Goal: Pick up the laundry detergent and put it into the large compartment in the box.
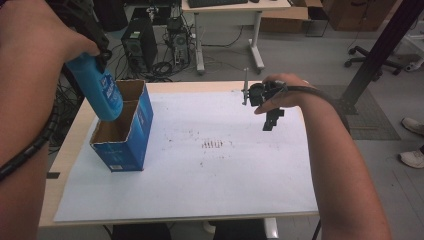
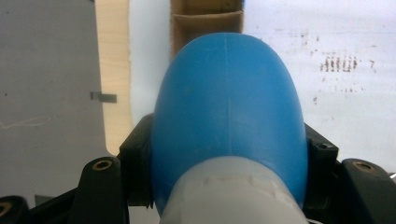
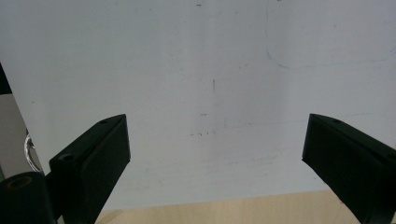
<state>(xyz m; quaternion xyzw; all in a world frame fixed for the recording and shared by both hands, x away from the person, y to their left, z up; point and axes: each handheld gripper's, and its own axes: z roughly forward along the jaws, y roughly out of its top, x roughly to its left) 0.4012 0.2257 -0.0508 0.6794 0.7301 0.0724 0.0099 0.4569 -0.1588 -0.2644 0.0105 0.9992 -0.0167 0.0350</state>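
A blue plastic bottle (image 1: 102, 93) with a white cap hangs base-down over the open blue cardboard box (image 1: 131, 145), its base at the box's near compartment. My left gripper (image 1: 95, 52) is shut on the bottle's neck end at the upper left of the high view. In the left gripper view the bottle (image 2: 229, 107) sits squeezed between both black jaws, and the box's cardboard divider (image 2: 205, 21) shows beyond it. My right gripper (image 1: 270, 117) hovers open above the white sheet at the table's far right. The right gripper view has its gripper (image 3: 215, 144) spread wide over bare paper.
A white paper sheet (image 1: 210, 170) with small brown marks (image 1: 212, 144) covers the wooden table (image 1: 70, 145). Beyond the far edge stand computer towers (image 1: 140, 42), cables and a desk leg. A black post (image 1: 380, 50) rises at the right, and shoes (image 1: 412, 157) rest on the floor.
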